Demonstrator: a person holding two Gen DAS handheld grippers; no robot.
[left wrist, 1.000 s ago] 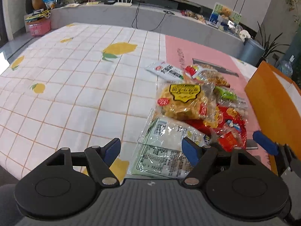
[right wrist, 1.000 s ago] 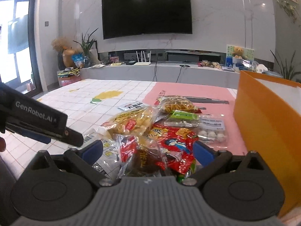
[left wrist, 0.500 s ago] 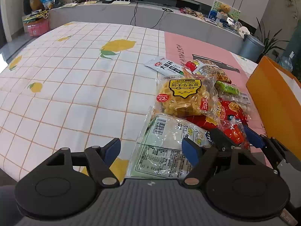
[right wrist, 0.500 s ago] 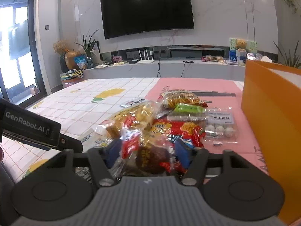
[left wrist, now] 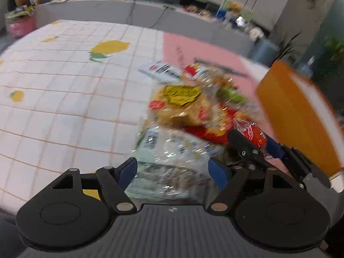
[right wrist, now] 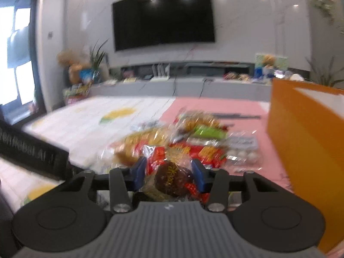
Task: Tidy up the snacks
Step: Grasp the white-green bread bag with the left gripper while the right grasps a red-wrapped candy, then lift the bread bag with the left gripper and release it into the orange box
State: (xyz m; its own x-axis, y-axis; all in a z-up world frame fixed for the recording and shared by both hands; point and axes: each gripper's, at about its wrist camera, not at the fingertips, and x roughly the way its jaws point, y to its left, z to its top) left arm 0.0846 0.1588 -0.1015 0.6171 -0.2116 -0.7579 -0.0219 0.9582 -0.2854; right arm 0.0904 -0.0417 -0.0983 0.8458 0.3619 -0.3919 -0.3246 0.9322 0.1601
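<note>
A pile of snack packets lies on the table: a yellow-labelled cracker bag [left wrist: 182,105], a clear white-green packet [left wrist: 169,157], a red packet [right wrist: 206,152], a green packet [right wrist: 207,132] and a packet of white balls [right wrist: 243,150]. My right gripper [right wrist: 168,175] is shut on a clear bag with a dark brown cake and red print [right wrist: 172,179], held above the pile; it shows in the left wrist view [left wrist: 251,136]. My left gripper [left wrist: 173,169] is open over the near end of the white-green packet, not gripping it.
An orange box [right wrist: 305,142] stands at the right, open at the top; it also shows in the left wrist view [left wrist: 298,118]. The tablecloth [left wrist: 64,99] is white checked with lemons, with a pink mat [left wrist: 204,51] beyond the snacks. A low TV bench runs along the back.
My right gripper closed on the brown cake bag and lifted it from the pile. My left gripper stayed open and both views shifted, now blurred by motion.
</note>
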